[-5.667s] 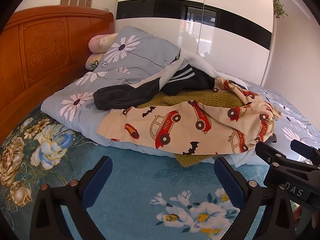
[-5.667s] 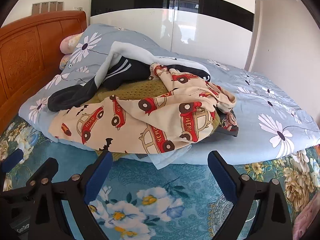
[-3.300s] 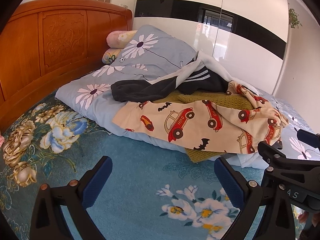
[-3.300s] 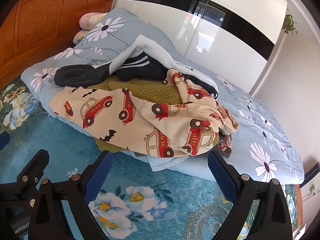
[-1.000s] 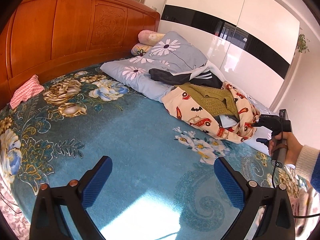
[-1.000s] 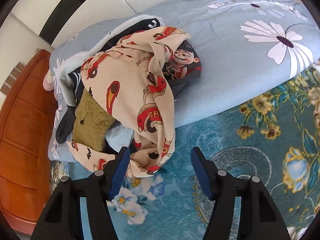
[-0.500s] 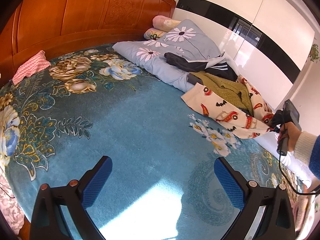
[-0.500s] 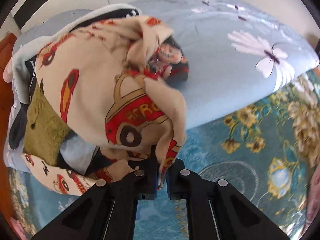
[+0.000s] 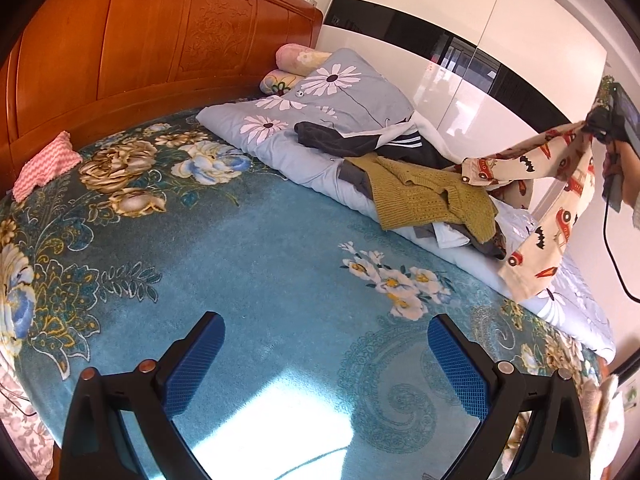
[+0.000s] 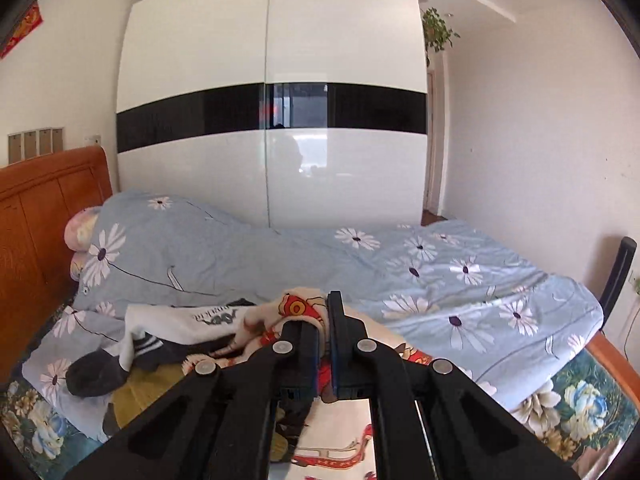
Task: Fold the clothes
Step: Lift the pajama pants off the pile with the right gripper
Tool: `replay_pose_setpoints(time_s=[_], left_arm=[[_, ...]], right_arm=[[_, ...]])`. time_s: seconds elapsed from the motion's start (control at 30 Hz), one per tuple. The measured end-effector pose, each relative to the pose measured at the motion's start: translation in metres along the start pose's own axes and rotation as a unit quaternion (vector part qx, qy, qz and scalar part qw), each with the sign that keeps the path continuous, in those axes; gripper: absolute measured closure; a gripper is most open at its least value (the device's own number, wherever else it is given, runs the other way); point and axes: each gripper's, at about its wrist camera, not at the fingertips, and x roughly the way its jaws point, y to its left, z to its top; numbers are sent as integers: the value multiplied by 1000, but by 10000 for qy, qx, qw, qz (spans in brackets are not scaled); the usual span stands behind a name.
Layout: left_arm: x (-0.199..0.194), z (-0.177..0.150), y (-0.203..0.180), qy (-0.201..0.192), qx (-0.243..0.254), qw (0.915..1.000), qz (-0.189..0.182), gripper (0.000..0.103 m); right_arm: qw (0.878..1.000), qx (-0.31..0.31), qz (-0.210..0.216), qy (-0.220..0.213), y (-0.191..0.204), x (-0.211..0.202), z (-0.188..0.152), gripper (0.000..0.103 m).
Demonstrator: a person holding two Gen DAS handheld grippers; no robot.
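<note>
A cream garment printed with red cars and bats hangs in the air at the right of the left wrist view, lifted off the pile. My right gripper is shut on its upper edge, held by a hand. In the right wrist view the same car-print garment bunches between the closed jaws of the right gripper. An olive knit sweater and a dark striped jacket lie on the pile beneath. My left gripper is open over the teal bedspread, holding nothing.
A teal floral bedspread covers the near bed. A grey-blue daisy duvet lies behind the pile. A wooden headboard stands at the left, with a pink cloth beside it. A white wardrobe stands behind the bed.
My right gripper closed on the car-print garment and rose high, pulling it off the pile and uncovering the olive sweater. The left gripper stayed open over the bedspread.
</note>
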Motion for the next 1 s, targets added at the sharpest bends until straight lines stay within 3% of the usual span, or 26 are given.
replay_pose_setpoints(time_s=[0.17,0.33,0.47,0.53,0.67,0.87,1.0], left_arm=[[-21,8,-6,-152,22,9999,-35,0],[-43,12,-9,-295,-5,9995,-102,0],[-61,13,-12,-396,-35,9990,-192,0],[-70,14,-12,-447,-97,9986,-264,0],[-88,13,-13,-527,-198,9973,-479,0],[-109,6,-27,-559,126,9970,-530,0],[-113,0,-42,-386,273,9967,-660,0]], right_arm=[[9949,-3,916,-419,21,-57,40,99],[9813,-260,1660,-938,35,-132,67,99],[9666,-150,2109,-1451,20,-198,86,99],[9637,-269,2124,-1597,10,-225,96,99],[9661,-365,2131,-1409,-18,-255,99,99],[9843,87,1560,-821,-102,-268,86,99],[9890,-11,1227,-828,-138,-303,93,99]])
